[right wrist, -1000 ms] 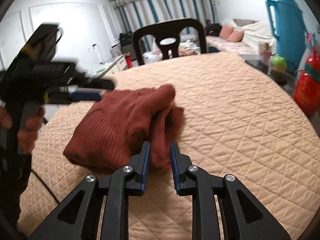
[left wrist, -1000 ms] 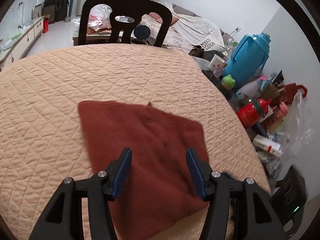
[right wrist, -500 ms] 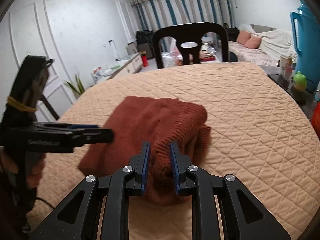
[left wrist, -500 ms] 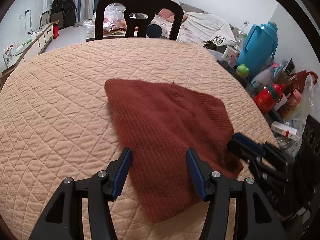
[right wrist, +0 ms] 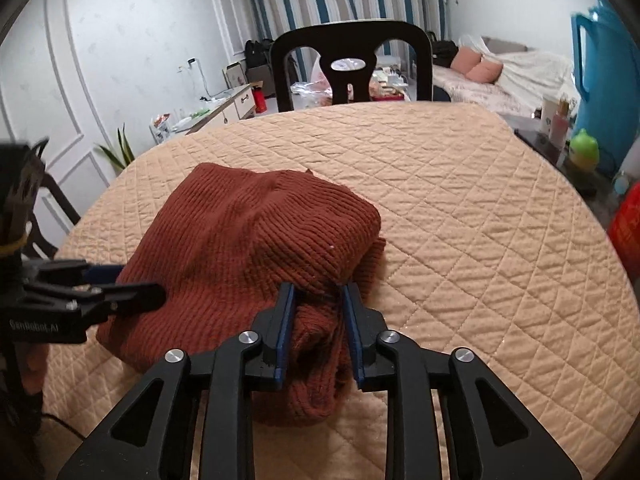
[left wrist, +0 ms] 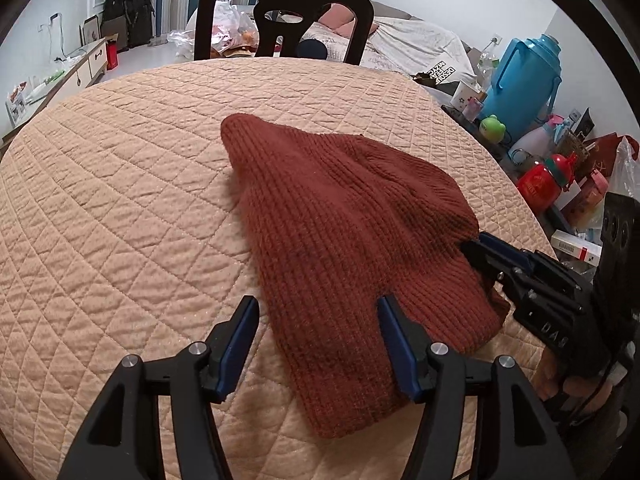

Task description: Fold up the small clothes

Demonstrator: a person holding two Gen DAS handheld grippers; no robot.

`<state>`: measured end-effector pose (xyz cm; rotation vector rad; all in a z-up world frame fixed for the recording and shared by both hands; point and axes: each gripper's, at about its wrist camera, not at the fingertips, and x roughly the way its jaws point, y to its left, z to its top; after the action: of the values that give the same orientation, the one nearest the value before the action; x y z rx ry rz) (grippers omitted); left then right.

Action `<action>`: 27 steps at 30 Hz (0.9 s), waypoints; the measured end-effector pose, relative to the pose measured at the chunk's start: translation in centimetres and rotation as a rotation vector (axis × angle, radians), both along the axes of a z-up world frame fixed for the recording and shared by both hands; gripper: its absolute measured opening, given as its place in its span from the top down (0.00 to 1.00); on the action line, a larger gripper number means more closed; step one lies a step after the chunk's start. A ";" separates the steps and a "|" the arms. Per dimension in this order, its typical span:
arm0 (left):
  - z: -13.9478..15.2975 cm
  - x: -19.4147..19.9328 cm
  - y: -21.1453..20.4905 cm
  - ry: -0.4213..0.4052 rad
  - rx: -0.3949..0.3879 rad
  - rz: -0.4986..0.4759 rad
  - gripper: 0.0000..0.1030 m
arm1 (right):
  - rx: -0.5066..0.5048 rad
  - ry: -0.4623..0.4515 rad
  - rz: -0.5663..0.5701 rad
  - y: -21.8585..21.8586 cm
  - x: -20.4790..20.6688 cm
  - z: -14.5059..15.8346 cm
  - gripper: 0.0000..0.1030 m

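- Left wrist view: my left claw (left wrist: 316, 320) hangs over the near edge of the knit (left wrist: 344, 232), a rust-red folded garment lying on the quilt (left wrist: 120, 200) that covers the table. Its jaws stand apart and are widening; the knit's near part lies between and under them, and I cannot tell if the pads touch it.
- Same view, right side: my right claw (left wrist: 476, 244) meets the knit's right edge.
- Far right, off the quilt, stands a clutter of containers: a blue jug (left wrist: 524, 84), a cup (left wrist: 462, 94), a red bottle (left wrist: 544, 180), a green bottle (left wrist: 493, 128). Their contents do not show.
- A dark chair (left wrist: 284, 12) stands at the far edge.
- Right wrist view: my right claw (right wrist: 318, 292) has a bunched fold of the knit (right wrist: 248, 232) between its blue pads (right wrist: 285, 320); the jaws are narrow but opening, cloth filling the gap.
- My left claw (right wrist: 120, 284) reaches in from the left at the knit's left edge.
- The knit sits on the near-left part of the quilt (right wrist: 460, 200), the blue jug (right wrist: 604, 76) far right.
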<state>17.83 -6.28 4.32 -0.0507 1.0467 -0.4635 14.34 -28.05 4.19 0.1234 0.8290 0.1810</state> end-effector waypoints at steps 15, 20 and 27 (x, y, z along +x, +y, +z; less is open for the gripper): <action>-0.6 -1.6 0.9 -0.019 0.006 0.007 0.32 | -0.032 -0.039 0.076 1.9 -0.6 0.4 0.75; -0.7 -1.4 1.1 -0.011 0.002 -0.002 0.30 | -0.004 -0.001 0.062 0.9 0.0 -0.1 0.75; -0.1 -0.9 2.1 0.008 -0.085 -0.008 0.25 | 0.059 -0.029 0.057 -0.2 -0.7 1.2 0.66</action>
<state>16.89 -4.13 4.26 -0.1237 1.0346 -0.5156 13.68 -28.28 5.41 0.1526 0.7992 0.2605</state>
